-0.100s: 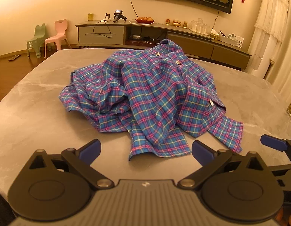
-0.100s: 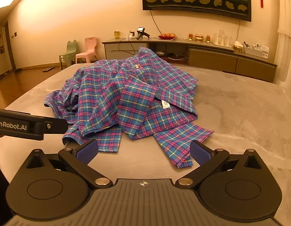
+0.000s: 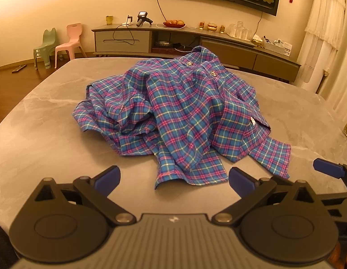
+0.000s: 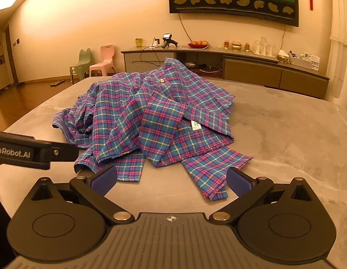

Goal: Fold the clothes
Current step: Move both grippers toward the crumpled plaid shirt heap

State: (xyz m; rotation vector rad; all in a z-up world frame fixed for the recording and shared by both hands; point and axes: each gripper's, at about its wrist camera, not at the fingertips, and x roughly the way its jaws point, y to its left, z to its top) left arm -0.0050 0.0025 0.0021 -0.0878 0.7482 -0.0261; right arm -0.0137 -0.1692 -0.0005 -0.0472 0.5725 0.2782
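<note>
1. A plaid shirt [image 3: 184, 116] lies in a crumpled heap on the grey table [image 3: 38, 134], collar end toward the far side, with a small white tag [image 4: 195, 125] showing on the right flank
2. The left gripper [image 3: 174, 178] hangs low over the near table edge, jaws spread wide with nothing between them; the shirt's nearest hem sits just ahead of its fingertips
3. The right gripper [image 4: 172, 178] is beside it, jaws likewise spread and empty; a loose strip of cloth, maybe a sleeve or front panel, trails toward its right finger
4. To my eye folding has not begun; this looks like the approach, with the shirt untouched and bunched
5. I'd say the next move calls for each gripper to pick a clean edge, hem or sleeve end, and pinch one layer only, then draw the shirt out flat before any fold
6. Risk as I judge it: the layers overlap, so a pinch could catch two at once
</note>
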